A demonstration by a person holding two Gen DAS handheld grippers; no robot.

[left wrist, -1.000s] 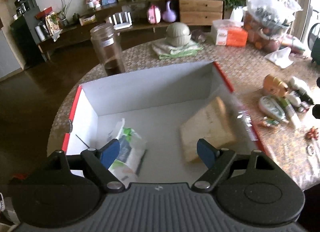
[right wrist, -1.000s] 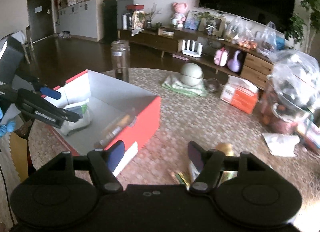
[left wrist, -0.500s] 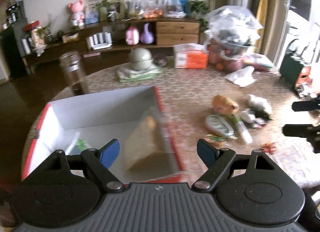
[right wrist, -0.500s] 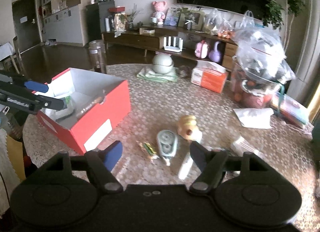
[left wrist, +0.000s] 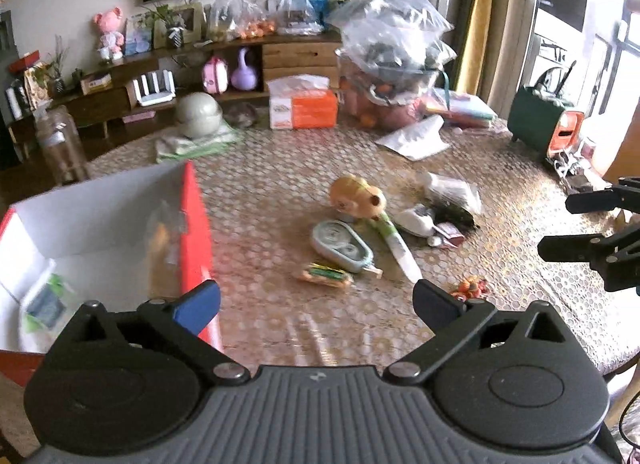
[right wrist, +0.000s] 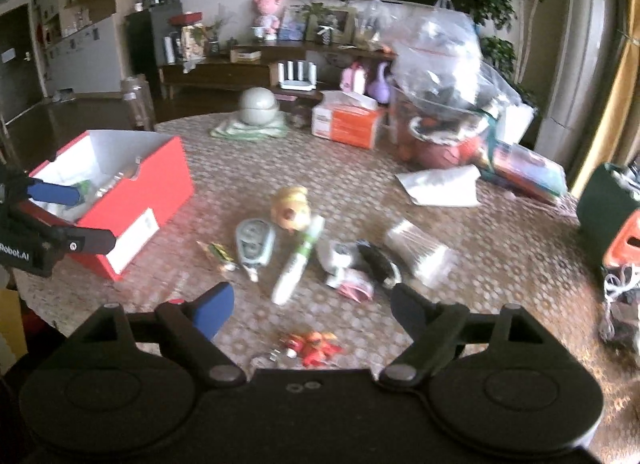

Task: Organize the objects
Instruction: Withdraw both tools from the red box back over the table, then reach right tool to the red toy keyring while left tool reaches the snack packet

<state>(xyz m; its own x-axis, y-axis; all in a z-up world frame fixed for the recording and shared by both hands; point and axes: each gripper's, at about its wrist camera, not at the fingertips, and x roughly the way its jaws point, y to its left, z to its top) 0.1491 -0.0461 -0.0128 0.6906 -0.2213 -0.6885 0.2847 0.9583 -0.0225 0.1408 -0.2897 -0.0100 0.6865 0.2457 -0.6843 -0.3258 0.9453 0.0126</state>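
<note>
Red cardboard outside and white inside, the box (right wrist: pixel 132 200) sits at the left edge of the round table (left wrist: pixel 280 200), with a couple of packets already lying in it; the rest of the clutter waits in a loose heap on the dimpled, honeycomb-patterned cloth near the middle. Both grippers are empty: the left gripper (left wrist: pixel 316 300) has its jaws spreading wide over bare cloth just beside the box wall, and the right gripper (right wrist: pixel 312 306) is opening too, with only a small red and orange trinket (right wrist: pixel 314 344) lying on the table below the gap, not touched. What worries me is the crowding; the pale blue oval case (left wrist: pixel 340 246), the slim green and white tube (left wrist: pixel 394 242) and the yellow plastic toy (left wrist: pixel 358 194) lie touching or nearly so, and I reckon a wide jaw coming down on one would nudge its neighbour or scoop up two at once. The tube is smooth and round, so it could roll out of a pinch; the small crinkly snack wrapper (left wrist: pixel 326 274) lies flat and may slide rather than lift. The clear plastic bag (right wrist: pixel 420 252) looks slippery and limp, likely to sag out of the pads; the two hands work close together here, so they could also knock each other, or the left one could clip the thin box wall and shove it toward the table's rim.
</note>
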